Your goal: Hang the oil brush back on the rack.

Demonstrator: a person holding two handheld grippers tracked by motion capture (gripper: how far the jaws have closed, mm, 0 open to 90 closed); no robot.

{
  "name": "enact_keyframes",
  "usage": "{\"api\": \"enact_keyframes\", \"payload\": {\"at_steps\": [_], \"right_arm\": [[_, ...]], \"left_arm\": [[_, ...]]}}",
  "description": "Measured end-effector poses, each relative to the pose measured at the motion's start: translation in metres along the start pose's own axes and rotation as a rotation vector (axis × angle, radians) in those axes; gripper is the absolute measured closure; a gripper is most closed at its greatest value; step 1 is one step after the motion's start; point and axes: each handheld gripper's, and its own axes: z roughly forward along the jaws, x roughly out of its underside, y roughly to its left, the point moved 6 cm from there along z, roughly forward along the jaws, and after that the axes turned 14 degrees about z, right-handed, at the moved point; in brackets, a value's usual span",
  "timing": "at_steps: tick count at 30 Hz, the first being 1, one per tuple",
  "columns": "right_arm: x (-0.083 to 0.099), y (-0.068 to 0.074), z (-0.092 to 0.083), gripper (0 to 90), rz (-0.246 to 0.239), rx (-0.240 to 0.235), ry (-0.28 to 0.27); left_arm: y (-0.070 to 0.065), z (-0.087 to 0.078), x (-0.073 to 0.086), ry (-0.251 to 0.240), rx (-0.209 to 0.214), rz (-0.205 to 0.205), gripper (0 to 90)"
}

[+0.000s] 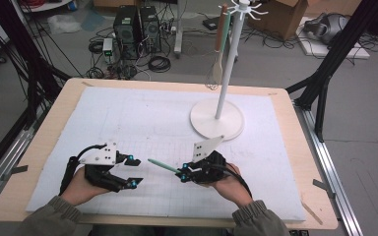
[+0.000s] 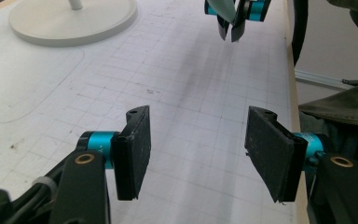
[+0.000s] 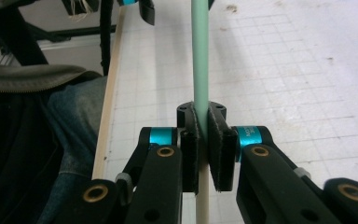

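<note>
Near the lower middle of the high view, the right gripper (image 1: 183, 175) pinches a mint-green, wooden-ended utensil handle (image 1: 163, 166); the left gripper (image 1: 134, 171) stands half open, empty. So thin a handle could pivot or slip.

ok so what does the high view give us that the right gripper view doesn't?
High view adds the white hook stand with utensils hanging from it, and the computer towers on the floor behind. Right gripper view adds the close-up: pads clamped on the mint-green handle, which turns pale below them, plus the person's denim-clad leg. Both have the right gripper, that handle and the gridded white mat.
</note>
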Motion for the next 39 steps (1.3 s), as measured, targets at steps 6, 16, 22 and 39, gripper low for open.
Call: {"api": "enact_keyframes", "payload": {"at_steps": [6, 16, 22, 39], "right_arm": [[-0.003, -0.004, -0.008, 84.5, 0.024, 0.007, -0.063], [-0.006, -0.013, -0.023, 84.5, 0.075, 0.025, -0.156], [-0.009, -0.018, -0.036, 84.4, 0.108, 0.039, -0.241], [-0.018, -0.032, -0.076, 84.4, 0.16, 0.09, -0.396]], "left_arm": [[-0.001, -0.003, 0.007, -0.004, -0.019, -0.012, 38.8], [0.0, -0.01, 0.008, -0.02, -0.051, -0.02, 36.6], [-0.002, -0.014, 0.009, -0.022, -0.061, -0.019, 35.3], [0.005, -0.035, 0.027, -0.017, -0.154, -0.072, 26.3]]}}
